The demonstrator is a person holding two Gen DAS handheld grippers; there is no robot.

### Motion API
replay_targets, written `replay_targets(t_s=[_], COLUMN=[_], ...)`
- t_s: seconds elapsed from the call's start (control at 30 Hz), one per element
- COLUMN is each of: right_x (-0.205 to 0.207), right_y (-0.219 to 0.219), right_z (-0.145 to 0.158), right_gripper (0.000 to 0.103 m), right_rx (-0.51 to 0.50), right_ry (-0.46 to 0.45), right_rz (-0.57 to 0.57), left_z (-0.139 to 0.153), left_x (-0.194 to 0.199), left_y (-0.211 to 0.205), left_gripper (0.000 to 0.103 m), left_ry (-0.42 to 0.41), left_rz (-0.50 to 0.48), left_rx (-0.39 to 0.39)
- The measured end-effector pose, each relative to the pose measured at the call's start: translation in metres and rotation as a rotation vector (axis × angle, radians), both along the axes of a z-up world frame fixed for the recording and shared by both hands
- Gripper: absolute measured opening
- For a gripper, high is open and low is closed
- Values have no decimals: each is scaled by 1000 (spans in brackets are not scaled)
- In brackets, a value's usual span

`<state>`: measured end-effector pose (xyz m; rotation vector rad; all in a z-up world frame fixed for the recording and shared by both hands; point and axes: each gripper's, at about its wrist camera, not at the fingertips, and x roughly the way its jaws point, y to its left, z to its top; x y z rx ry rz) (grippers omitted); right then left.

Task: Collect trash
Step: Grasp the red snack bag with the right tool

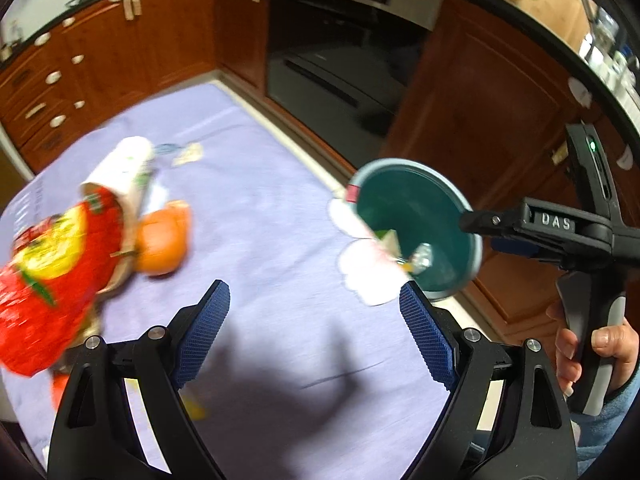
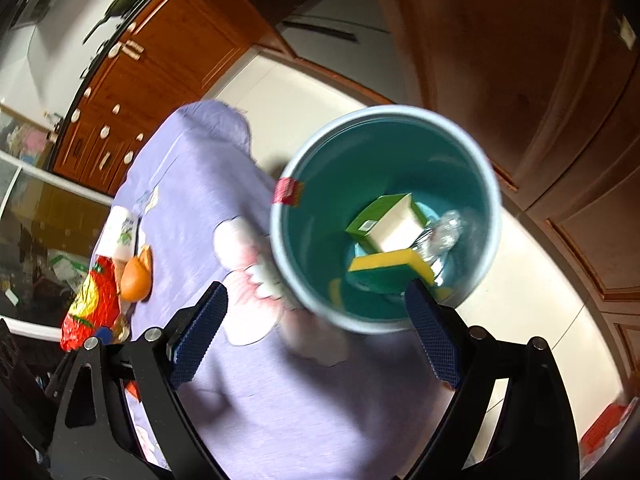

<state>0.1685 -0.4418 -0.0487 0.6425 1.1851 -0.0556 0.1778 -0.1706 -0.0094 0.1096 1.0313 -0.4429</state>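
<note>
Left gripper [image 1: 314, 312]: we see jaws wide, empty.
Snack bag [image 1: 44, 280]: near-left of it, nearer this hand.
Right gripper [image 2: 316, 328]: wide, at bin [image 2: 486, 184].

Blurred, perhaps tilted, teal bin [image 1: 416, 236] beside right gripper [image 1: 476, 222]

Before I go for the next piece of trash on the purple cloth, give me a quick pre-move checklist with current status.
1. Left gripper open and carrying nothing: ok.
2. Right gripper open: ok in the right wrist view.
3. Bin mouth unobstructed: ok; a green box, sponge and crumpled plastic lie at the bottom.
4. Trash left on the cloth: not ok; red bag, white cup and orange remain.
5. Bin standing steady: cannot tell; the image is blurred.
</note>
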Motion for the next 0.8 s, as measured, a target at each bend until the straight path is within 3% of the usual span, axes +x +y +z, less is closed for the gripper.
replay_targets(t_s=[0.27,0.57,0.67,0.8], right_x=[19,47,59,78], right_y=[82,189,225,268], right_z=[15,39,49,60], right_gripper=[86,86,86,86], right_rx=[-34,-74,-102,-135], right_ry=[-6,-33,-51,-77], right_rz=[150,306,351,400], left_z=[16,8,5,-1], left_x=[-20,-56,-60,-57], left_y=[106,221,250,282], left_gripper=[87,88,95,96], left_ry=[-41,-57,-60,-55], left_rz=[169,328,378,425], left_rx=[-38,-86,-111,-139])
